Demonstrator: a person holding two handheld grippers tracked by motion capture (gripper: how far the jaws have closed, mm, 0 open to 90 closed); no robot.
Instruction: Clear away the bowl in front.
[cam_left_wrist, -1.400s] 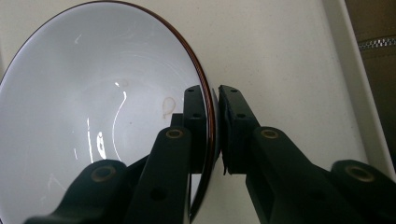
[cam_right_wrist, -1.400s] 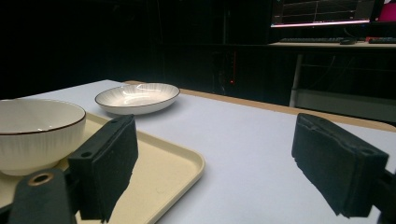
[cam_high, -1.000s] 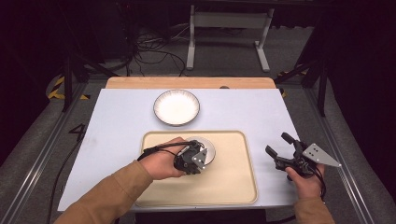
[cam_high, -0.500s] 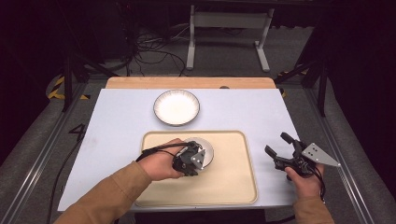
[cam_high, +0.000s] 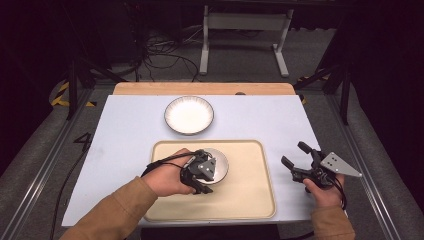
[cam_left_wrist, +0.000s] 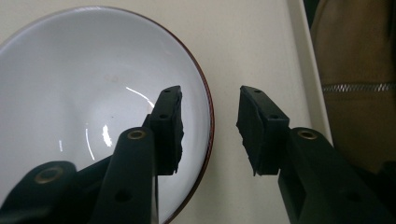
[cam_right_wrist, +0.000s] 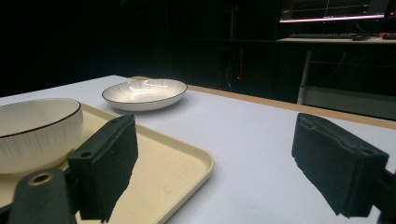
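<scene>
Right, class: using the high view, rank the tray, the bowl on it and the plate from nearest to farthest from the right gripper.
1. Tray: its right edge lies just left of the right gripper.
2. Bowl: on the tray's left part, at the left gripper.
3. Plate: off the tray, towards the table's far side.

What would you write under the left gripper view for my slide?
Open left gripper straddling the rim of a white bowl on a beige tray.
</scene>
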